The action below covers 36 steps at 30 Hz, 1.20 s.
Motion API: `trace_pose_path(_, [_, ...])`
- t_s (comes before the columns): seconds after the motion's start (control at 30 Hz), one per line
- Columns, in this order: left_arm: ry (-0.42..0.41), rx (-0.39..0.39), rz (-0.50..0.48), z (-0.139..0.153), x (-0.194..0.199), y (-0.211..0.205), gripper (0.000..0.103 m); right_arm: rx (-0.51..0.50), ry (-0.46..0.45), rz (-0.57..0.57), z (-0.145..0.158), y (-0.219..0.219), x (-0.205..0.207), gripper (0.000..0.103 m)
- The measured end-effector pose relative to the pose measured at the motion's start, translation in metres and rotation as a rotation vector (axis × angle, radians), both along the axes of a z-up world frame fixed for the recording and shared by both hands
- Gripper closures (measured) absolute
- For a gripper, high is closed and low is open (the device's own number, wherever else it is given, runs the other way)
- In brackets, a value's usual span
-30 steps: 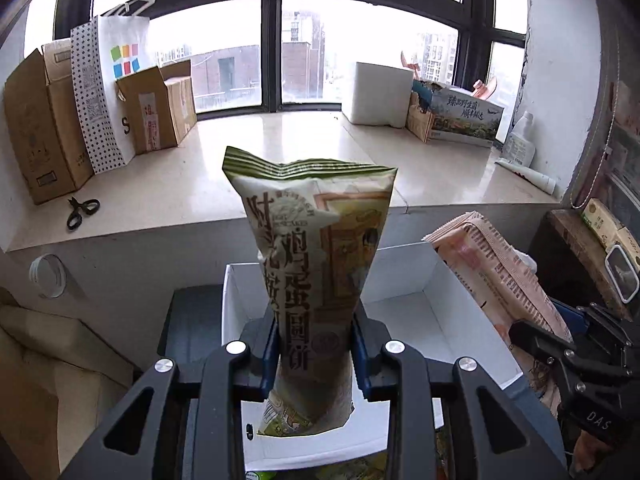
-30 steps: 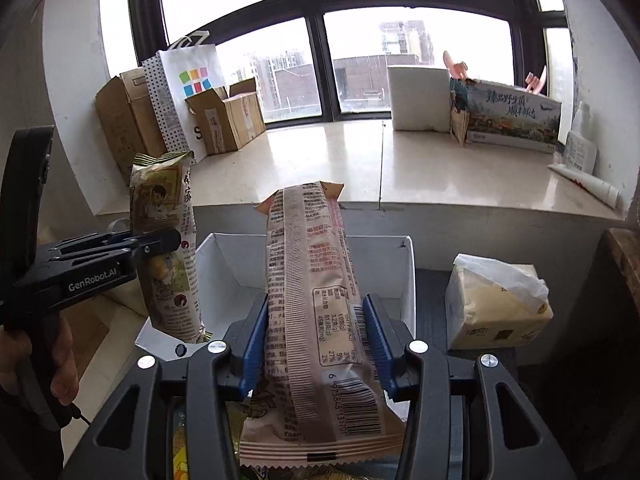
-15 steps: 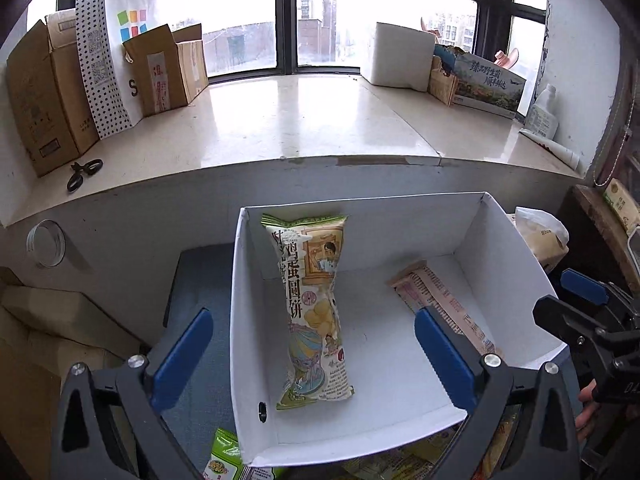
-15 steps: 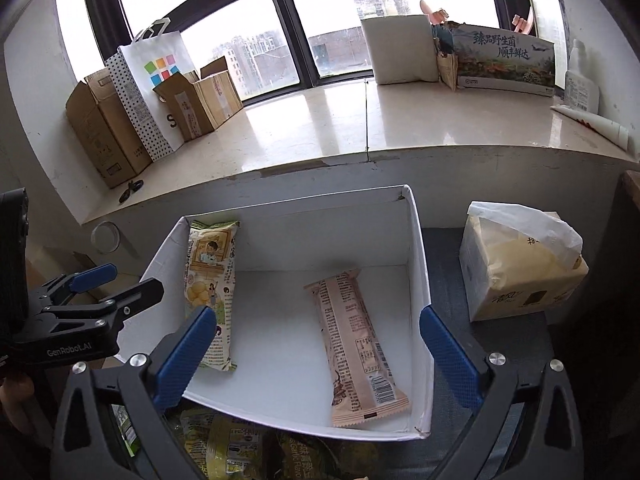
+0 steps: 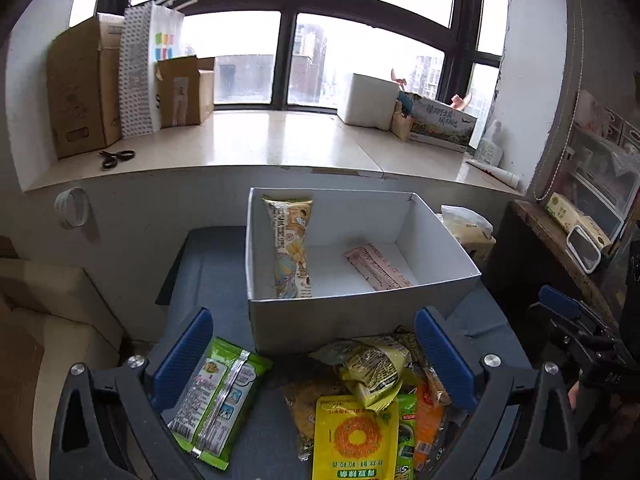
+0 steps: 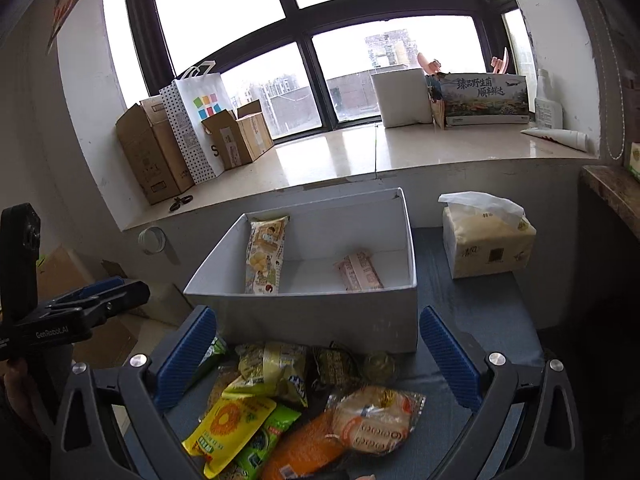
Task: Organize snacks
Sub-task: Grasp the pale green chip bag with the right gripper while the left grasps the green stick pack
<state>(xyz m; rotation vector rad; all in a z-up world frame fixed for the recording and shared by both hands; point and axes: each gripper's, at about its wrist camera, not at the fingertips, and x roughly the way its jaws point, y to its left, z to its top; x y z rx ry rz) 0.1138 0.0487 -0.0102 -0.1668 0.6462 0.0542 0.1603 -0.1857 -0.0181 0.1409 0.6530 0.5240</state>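
Both grippers hang released, fingers wide: left gripper (image 5: 312, 364) and right gripper (image 6: 316, 356) over the snack pile (image 6: 296, 404), white box (image 6: 320, 316) at twelve o'clock holding two packets.

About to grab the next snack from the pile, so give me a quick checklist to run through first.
1. Left gripper open, nothing held: ok.
2. Right gripper open, nothing held: ok.
3. White box has free floor between the egg roll pack and the pink pack: ok.
4. Snack pile lies between the right gripper's fingers: ok.
5. Green pack lying apart, easy single pick: ok.
6. Packs overlapping in the pile: not ok.
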Motion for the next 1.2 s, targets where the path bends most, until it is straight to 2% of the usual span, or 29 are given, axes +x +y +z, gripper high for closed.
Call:
trace_pose_path(0.07, [-0.036,0.006,-0.009,-0.005,-0.030,-0.008,0.000,0.000,0.030,0.014,-0.007,0.001,-0.017,0.000])
trace_pose_path(0.2, [0.072,0.005,-0.019,-0.028,-0.057,-0.019,0.000,0.009,0.103,0.063,-0.024,0.010,-0.033,0.000])
trace_pose_path(0.3, [0.086,-0.004,-0.015,-0.039,-0.076,-0.022,0.000,-0.040,0.172,0.095,-0.038,0.026,-0.031,0.000])
trace_pose_path(0.4, [0.095,0.010,-0.006,-0.046,-0.090,-0.022,0.000,-0.057,0.166,0.113,-0.044,0.041,-0.031,0.000])
trace_pose_path(0.5, [0.097,-0.005,0.001,-0.051,-0.101,-0.016,0.000,-0.084,0.154,0.110,-0.049,0.060,-0.023,0.000])
trace_pose_path(0.6, [0.089,-0.010,0.030,-0.053,-0.112,-0.009,0.000,-0.127,0.197,0.144,-0.059,0.083,-0.008,0.000])
trace_pose_path(0.7, [0.101,0.002,0.044,-0.058,-0.117,-0.004,0.000,-0.154,0.193,0.133,-0.065,0.101,0.006,0.000])
trace_pose_path(0.8, [0.122,0.002,0.072,-0.065,-0.120,0.003,0.000,-0.193,0.233,0.154,-0.077,0.120,0.021,0.000])
trace_pose_path(0.9, [0.130,-0.033,0.078,-0.069,-0.120,0.011,0.000,-0.221,0.266,0.148,-0.092,0.132,0.033,0.000])
trace_pose_path(1.0, [0.143,-0.035,0.090,-0.075,-0.118,0.015,0.000,-0.293,0.321,0.135,-0.109,0.144,0.043,0.000])
trace_pose_path(1.07, [0.144,-0.048,0.087,-0.077,-0.118,0.018,0.000,-0.327,0.329,0.119,-0.112,0.146,0.045,0.013])
trace_pose_path(1.1, [0.144,-0.051,0.087,-0.078,-0.118,0.018,0.000,-0.342,0.320,0.098,-0.111,0.145,0.046,0.027])
trace_pose_path(1.2, [0.157,-0.066,0.082,-0.084,-0.114,0.021,0.000,-0.328,0.320,0.111,-0.110,0.140,0.045,0.030])
